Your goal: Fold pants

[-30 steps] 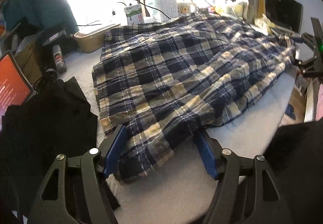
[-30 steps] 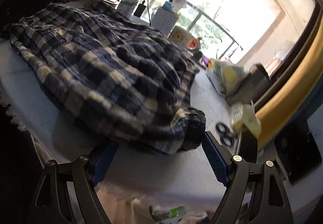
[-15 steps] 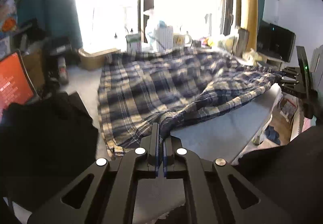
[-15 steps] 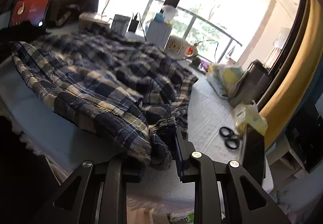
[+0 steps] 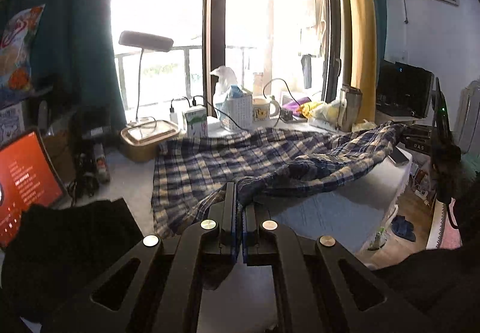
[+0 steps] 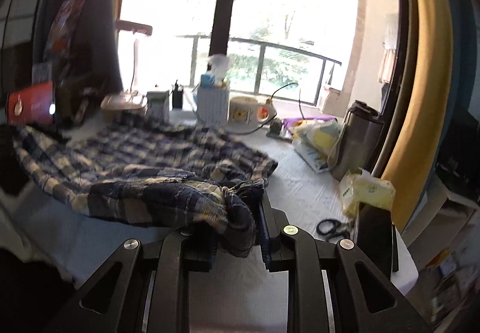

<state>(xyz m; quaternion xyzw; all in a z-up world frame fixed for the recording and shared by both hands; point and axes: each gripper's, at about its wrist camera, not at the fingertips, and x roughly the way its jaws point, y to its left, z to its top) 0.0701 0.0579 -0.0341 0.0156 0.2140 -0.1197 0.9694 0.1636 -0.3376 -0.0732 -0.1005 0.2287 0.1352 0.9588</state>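
Blue and cream plaid pants (image 5: 240, 159) lie spread across the white table (image 5: 318, 210). My left gripper (image 5: 237, 192) is shut on a near hem edge, and the cloth rises from the table into its jaws. In the right wrist view my right gripper (image 6: 237, 213) is shut on the bunched waistband end of the pants (image 6: 135, 153), which is lifted above the table (image 6: 300, 183); the cloth hides its left finger. That lifted end also shows at the far right of the left wrist view.
A laptop (image 5: 24, 174) and a black cloth (image 5: 69, 243) sit at the left. A lamp (image 5: 144, 42), white basket (image 5: 237, 111), mug (image 6: 243, 114), flask (image 6: 360, 135) and bags line the window side. Scissors (image 6: 333, 229) and a phone (image 6: 375, 231) lie at the right.
Both grippers closed on the pants' near edge, one at each end, and rose, lifting that edge off the table. The views tilted up toward the window.
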